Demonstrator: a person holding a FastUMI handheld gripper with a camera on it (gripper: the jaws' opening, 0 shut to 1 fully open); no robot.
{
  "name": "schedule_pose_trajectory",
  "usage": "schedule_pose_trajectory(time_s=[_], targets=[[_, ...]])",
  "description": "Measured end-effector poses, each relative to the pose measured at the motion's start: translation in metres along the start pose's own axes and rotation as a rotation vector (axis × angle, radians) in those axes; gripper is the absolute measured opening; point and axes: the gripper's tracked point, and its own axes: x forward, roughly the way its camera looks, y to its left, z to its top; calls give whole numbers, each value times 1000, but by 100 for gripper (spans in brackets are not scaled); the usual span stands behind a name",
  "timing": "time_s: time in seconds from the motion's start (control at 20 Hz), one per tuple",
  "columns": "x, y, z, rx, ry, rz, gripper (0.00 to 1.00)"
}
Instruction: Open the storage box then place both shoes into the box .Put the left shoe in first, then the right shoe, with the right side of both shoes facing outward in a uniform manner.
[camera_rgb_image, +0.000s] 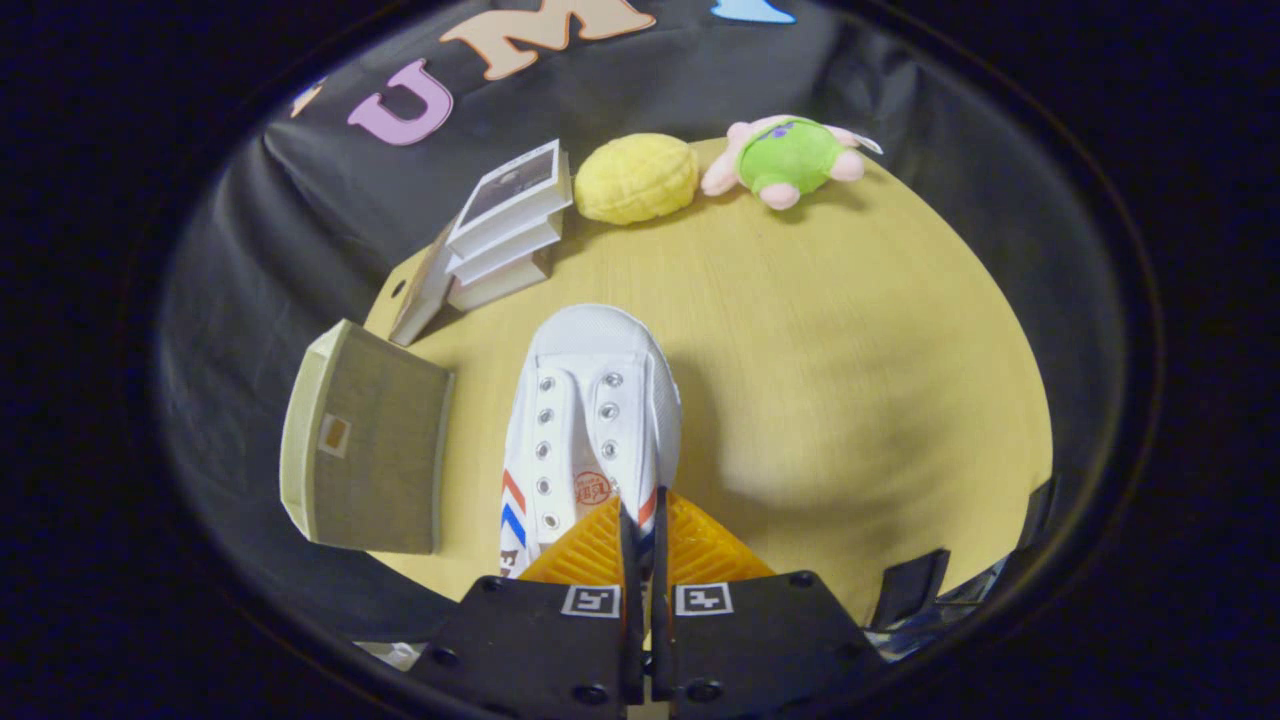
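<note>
The fingers are drawn close together and appear to pinch the rear collar of the white canvas shoe, which points toward the far side of the worktop. The box sits to the left. The shoe looks light and soft-walled; the thin collar may slip or fold, so the stiffer heel would give a firmer hold.

Your gripper hides the shoe's heel; whether its nearly closed fingers pinch the shoe can't be told.
</note>
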Motion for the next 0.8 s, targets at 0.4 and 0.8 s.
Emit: schedule_pose_trajectory(time_s=[0.4,0.8], targets=[[-24,89,8,16,-44,24,6],[-38,203,23,10,-70,126,6]])
